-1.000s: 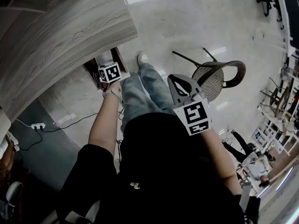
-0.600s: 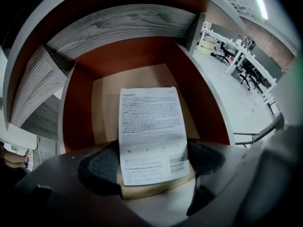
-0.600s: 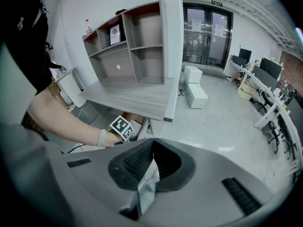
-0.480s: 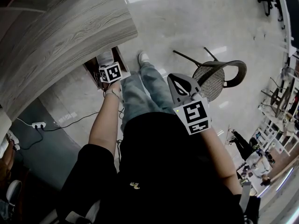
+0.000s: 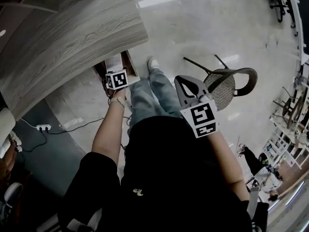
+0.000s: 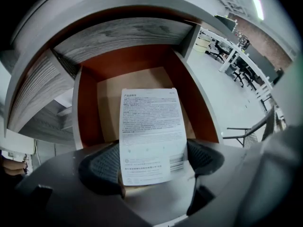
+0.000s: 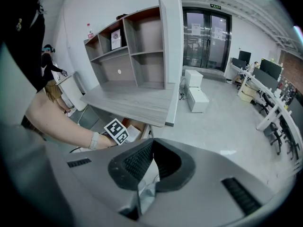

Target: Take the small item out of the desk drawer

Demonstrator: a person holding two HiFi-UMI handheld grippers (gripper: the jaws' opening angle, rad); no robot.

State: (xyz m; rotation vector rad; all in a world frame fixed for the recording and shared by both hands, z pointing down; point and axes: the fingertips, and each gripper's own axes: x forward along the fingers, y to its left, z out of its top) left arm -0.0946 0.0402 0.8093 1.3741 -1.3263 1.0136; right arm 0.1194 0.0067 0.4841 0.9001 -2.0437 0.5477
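The desk drawer (image 6: 142, 86) stands open under the grey wood desk top (image 5: 72, 37), with red-brown walls and a tan floor. My left gripper (image 6: 151, 162) hangs over its front, shut on a small flat item with a white printed label (image 6: 150, 131) that stands up between the pads. In the head view the left gripper (image 5: 116, 79) sits at the drawer (image 5: 118, 63). My right gripper (image 5: 188, 88) is held back over the person's lap, away from the drawer. Its jaws meet at the tips in the right gripper view (image 7: 152, 148), with nothing between them.
A dark mesh chair (image 5: 227, 83) stands on the glossy floor to the right. A white power strip (image 5: 42, 127) and its cable lie on the floor at the left. A shelf unit (image 7: 137, 46) rises on the desk, and white cabinets (image 7: 196, 91) stand beyond it.
The head view has shifted a little. The left gripper's cube has drawn slightly back from the drawer towards the person, so more of the drawer shows. The right gripper has barely moved.
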